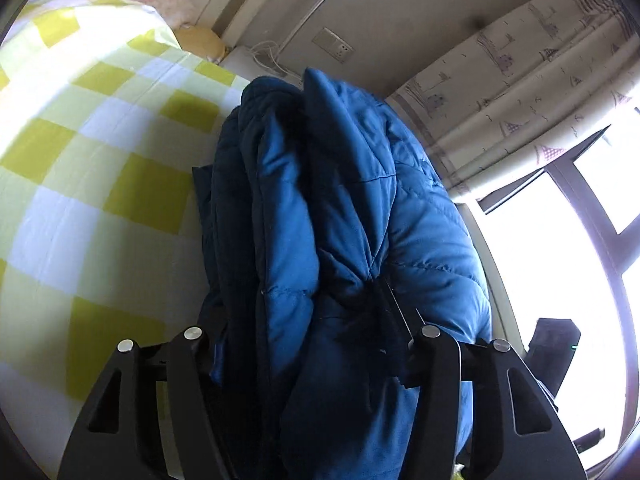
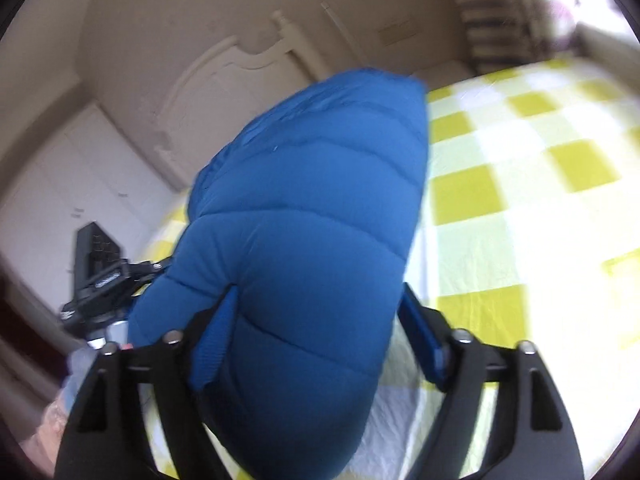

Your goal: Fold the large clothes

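Observation:
A puffy blue quilted jacket (image 1: 340, 208) is bunched into a thick bundle and hangs above the yellow-and-white checked bed sheet (image 1: 80, 184). My left gripper (image 1: 312, 312) is shut on the jacket. Folds of fabric fill the gap between its jaws and hide the fingertips. In the right wrist view the same jacket (image 2: 312, 208) bulges out between the blue pads (image 2: 218, 336) of my right gripper (image 2: 320, 320). That gripper stands wide, with the padding pressed in on both sides. The checked sheet (image 2: 520, 168) lies below and to the right.
A white headboard and wall (image 2: 224, 72) stand behind the bed. Pillows (image 1: 188, 28) lie at its head. A patterned curtain (image 1: 520, 92) and a bright window (image 1: 560, 240) are at the right. A black device (image 2: 100, 276) shows beside the jacket at the left.

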